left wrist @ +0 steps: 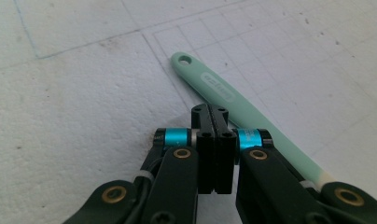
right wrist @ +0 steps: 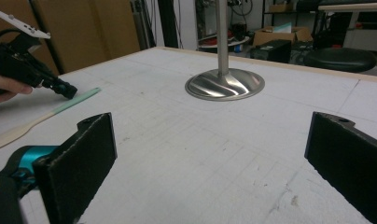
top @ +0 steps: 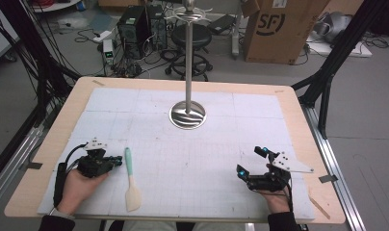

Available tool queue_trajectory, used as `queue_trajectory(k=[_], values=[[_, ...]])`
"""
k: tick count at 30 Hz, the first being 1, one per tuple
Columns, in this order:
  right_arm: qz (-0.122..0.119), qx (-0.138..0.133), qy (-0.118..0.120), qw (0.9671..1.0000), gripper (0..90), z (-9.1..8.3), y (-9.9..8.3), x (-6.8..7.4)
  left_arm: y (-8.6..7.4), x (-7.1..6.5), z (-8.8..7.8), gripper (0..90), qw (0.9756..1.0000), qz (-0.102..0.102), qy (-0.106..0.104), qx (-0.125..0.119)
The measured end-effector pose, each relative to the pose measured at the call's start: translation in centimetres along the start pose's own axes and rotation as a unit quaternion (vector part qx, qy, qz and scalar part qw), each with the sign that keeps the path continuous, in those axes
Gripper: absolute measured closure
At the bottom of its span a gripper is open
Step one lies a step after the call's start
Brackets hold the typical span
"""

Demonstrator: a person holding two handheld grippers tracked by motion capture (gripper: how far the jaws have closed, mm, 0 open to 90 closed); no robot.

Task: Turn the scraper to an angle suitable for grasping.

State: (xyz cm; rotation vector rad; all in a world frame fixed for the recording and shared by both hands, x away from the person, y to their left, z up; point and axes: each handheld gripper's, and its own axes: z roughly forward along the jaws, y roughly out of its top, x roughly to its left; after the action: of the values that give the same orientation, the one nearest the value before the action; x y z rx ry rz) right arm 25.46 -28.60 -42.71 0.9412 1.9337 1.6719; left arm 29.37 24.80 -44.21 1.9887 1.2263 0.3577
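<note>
high view: the spatula (top: 131, 179) is laid flat on the desk (top: 48, 139), its green handle just beside the left gripper (top: 118, 160), whose fingers (left wrist: 214, 140) are pressed together. the right gripper (top: 250, 161) is held well apart, fingers (right wrist: 79, 163) spread wide, empty.

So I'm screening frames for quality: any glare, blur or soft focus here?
High view: sharp, even light. Right gripper view: bright streaks of glare on the round polished steel stand base, near black pads soft. Left gripper view: mint-green silicone spatula handle crisp.
</note>
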Motion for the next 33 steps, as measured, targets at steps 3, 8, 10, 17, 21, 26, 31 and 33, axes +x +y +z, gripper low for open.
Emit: queue_trajectory(k=[3, 8, 10, 17, 21, 26, 31, 33], values=[[-0.004, 0.0, 0.001, 1.0, 0.8, 0.1, 0.0, 0.0, 0.2, 0.1, 0.2, 89.8, 0.9999, -0.004, 0.011, -0.004], [-0.004, 0.001, 0.0, 1.0, 0.8, 0.1, 0.0, 0.0, 0.6, 0.2, 0.7, 89.8, 0.9995, 0.002, 0.031, -0.009], [-0.005, 0.002, 0.001, 1.0, 0.8, 0.2, 0.0, 0.0, 0.8, 0.1, 1.0, 89.8, 0.9995, 0.002, 0.03, -0.011], [-0.004, 0.004, 0.002, 1.0, 0.8, 0.2, -0.1, 0.0, 1.1, -0.7, 1.6, 89.8, 0.9998, 0.004, 0.013, -0.011], [-0.006, 0.004, 0.002, 1.0, 0.8, 0.2, -0.1, 0.0, 1.3, -1.4, 2.1, 89.8, 0.9999, 0.008, -0.002, -0.01], [-0.005, 0.004, 0.001, 1.0, 0.8, 0.3, -0.1, 0.0, 1.6, -2.4, 2.7, 89.8, 0.9997, 0.016, -0.014, -0.008], [-0.004, 0.003, 0.001, 1.0, 0.8, 0.3, -0.1, 0.0, 2.0, -3.6, 3.4, 89.7, 0.9994, 0.022, -0.028, -0.006], [-0.004, 0.004, 0.002, 1.0, 0.8, 0.2, -0.1, 0.0, 2.1, -4.1, 3.6, 89.8, 0.999, 0.032, -0.029, -0.005]])
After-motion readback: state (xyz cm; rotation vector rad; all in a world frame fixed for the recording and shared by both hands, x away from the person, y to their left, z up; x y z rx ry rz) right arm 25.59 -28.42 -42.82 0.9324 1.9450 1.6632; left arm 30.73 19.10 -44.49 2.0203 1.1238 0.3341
